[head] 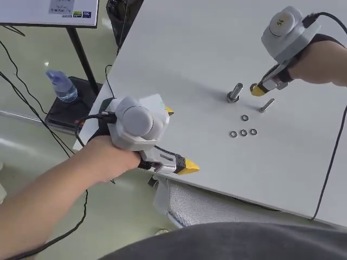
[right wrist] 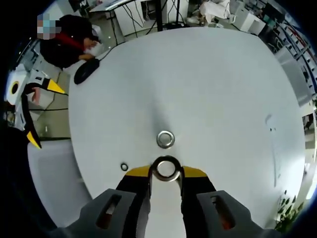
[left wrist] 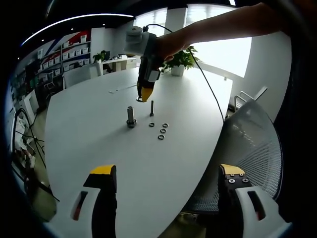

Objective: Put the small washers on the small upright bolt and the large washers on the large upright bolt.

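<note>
My right gripper (right wrist: 166, 171) pinches a large washer (right wrist: 154, 168) just beside the large bolt (head: 234, 93); small washers (head: 243, 132) near that bolt; left gripper (left wrist: 167, 171) spread (well apart from it).

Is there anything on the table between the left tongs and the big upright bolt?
Nothing: in the left gripper view, bare white table runs from the left tongs to the large upright steel bolt.

Right tool (head: 257, 89) hangs just beside the large bolt (head: 235, 93), four small washers (head: 243, 132) near.
</note>
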The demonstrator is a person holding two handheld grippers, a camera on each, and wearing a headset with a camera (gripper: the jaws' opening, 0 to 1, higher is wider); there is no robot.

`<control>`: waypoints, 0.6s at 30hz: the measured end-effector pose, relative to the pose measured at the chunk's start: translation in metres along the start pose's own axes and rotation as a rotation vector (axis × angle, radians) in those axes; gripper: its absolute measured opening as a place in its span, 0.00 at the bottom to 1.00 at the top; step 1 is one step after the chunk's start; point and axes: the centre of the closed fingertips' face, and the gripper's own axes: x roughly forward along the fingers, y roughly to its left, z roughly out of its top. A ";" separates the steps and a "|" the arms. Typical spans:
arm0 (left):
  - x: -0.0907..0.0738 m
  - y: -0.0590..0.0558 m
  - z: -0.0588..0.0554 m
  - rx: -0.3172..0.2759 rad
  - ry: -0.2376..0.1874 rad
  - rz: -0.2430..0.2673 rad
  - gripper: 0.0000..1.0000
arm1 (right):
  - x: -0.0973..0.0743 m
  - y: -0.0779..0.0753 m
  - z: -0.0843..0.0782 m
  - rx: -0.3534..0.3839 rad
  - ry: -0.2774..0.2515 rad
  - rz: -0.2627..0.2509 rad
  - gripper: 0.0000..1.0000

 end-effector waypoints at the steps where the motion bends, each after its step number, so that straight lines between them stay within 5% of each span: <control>1: 0.000 0.000 0.000 -0.003 0.001 -0.003 0.85 | 0.001 0.001 0.002 0.002 -0.001 0.003 0.22; 18: 0.004 0.001 0.002 -0.006 -0.007 -0.021 0.89 | 0.012 0.004 0.027 -0.033 -0.010 0.016 0.22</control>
